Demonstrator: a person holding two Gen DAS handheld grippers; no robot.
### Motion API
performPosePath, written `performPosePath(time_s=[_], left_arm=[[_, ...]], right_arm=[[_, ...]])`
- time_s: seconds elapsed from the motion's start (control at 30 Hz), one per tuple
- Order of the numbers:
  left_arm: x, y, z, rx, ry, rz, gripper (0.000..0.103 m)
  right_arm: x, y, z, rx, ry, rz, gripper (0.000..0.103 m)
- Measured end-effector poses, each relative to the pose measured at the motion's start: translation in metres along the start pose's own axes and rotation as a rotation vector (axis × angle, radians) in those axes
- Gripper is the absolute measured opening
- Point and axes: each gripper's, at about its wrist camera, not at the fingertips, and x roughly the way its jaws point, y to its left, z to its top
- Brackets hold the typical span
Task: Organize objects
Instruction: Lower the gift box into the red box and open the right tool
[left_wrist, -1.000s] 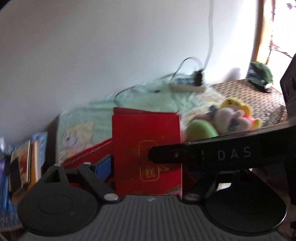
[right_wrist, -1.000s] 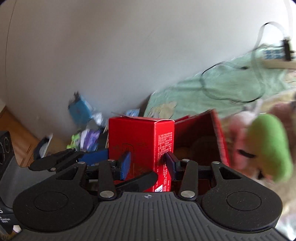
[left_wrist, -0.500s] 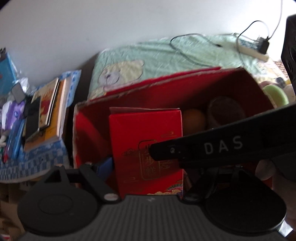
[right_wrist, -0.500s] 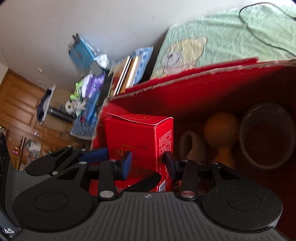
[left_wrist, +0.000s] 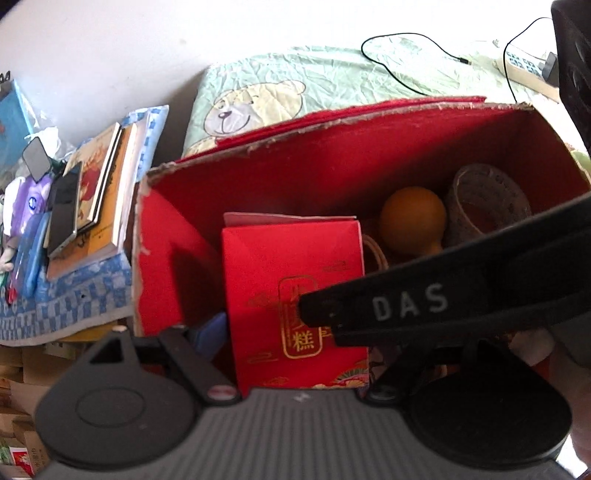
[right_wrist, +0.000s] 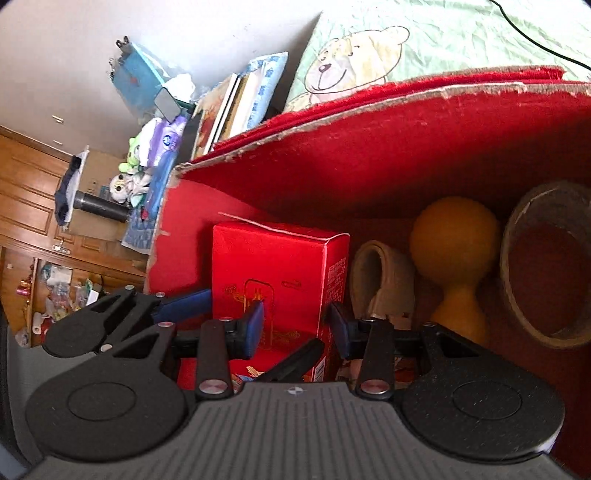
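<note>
The right tool (right_wrist: 295, 326) is clamped on a small red carton (right_wrist: 275, 273), its blue pads (right_wrist: 253, 325) pressing the carton's lower sides. The left tool (left_wrist: 291, 328) grasps the same carton across its wide printed face; its left pad touches the edge, while the right finger is hidden behind the other tool's black body. The carton stands upright inside a large open red box (left_wrist: 332, 147), near its left wall. Just to the carton's right lie a tan loop-shaped item (right_wrist: 380, 284), an orange gourd-shaped object (right_wrist: 456, 243) and a woven round cup (right_wrist: 546, 273). Behind the box spreads a green bear-print bedcover (left_wrist: 295, 85); stacked books (left_wrist: 99, 192) sit to the left.
</note>
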Motion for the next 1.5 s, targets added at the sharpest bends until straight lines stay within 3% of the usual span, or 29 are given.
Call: performPosePath(time_s=[0.2,0.6,0.87,1.03,1.5], left_arm=[[0.003,-0.003,0.000,0.017,-0.002,0.024,0.079],[0.001,0.002,0.004,-0.036,-0.009,0.039,0.082],[-0.035,0.026,0.002,-0.106,-0.121,0.013,0.086],[-0.049,0.045,-0.003,-0.158,-0.142,-0.058,0.085],[-0.075,0.022,-0.015,-0.118,-0.203,0.019,0.088]], right_arm=[[0.000,-0.006,0.000,0.034,-0.009,-0.017,0.043],[-0.008,-0.008,-0.002,0.058,-0.111,-0.064,0.043],[-0.022,-0.013,-0.007,0.117,-0.226,-0.072,0.042],[-0.037,-0.009,-0.014,0.089,-0.285,-0.125,0.042],[-0.080,0.018,-0.056,-0.006,-0.413,-0.338,0.048]])
